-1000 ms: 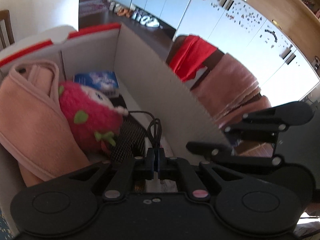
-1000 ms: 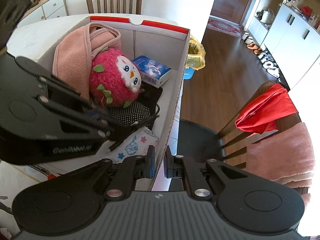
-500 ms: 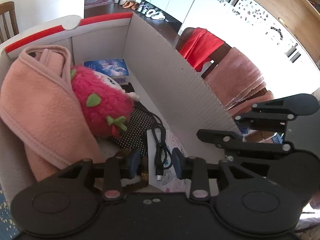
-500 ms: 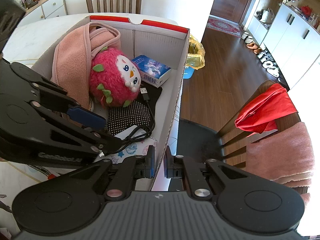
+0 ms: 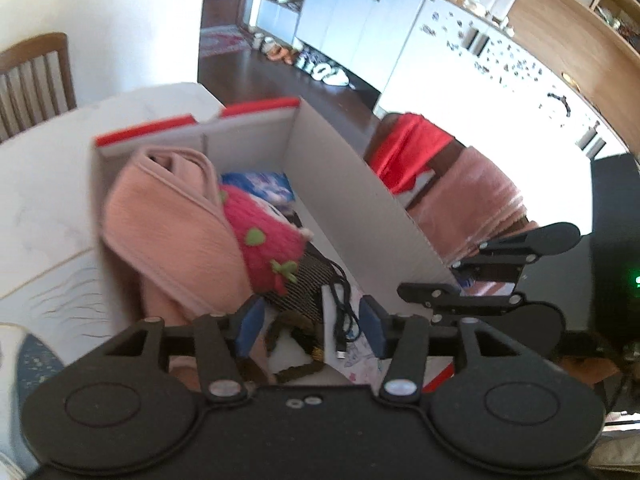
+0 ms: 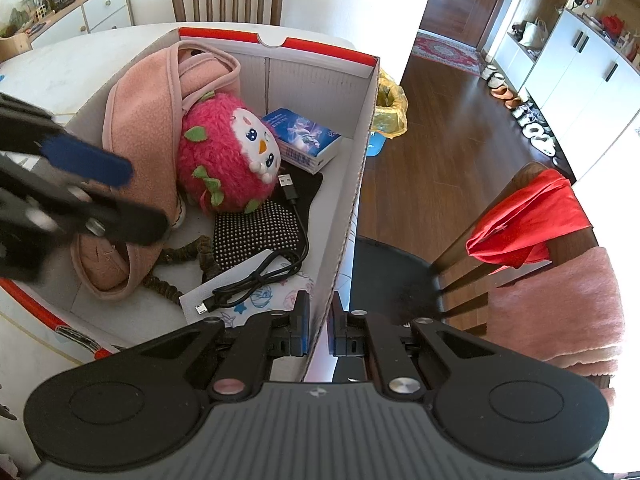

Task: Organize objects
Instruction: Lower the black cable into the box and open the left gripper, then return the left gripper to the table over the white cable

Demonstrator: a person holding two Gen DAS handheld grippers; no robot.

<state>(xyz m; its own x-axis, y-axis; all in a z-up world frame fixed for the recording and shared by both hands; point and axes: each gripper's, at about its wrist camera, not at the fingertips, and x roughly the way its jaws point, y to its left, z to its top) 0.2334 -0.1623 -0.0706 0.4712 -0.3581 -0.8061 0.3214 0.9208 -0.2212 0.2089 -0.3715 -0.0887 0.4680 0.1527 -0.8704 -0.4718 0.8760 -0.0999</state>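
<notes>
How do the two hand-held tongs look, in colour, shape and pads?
Both are matt black plastic. The left tongs have two round discs on the body, jointed link arms with silver pivot screws, and blue pads on the fingers. The right tongs are built the same, with a ribbed grey body and blue-edged pads.

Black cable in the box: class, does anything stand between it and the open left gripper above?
Nothing visible does. The cable lies uncovered on the patterned paper at the near end of the box. The left gripper, jaws open, hangs over it; the plush toy sits farther back.
</notes>
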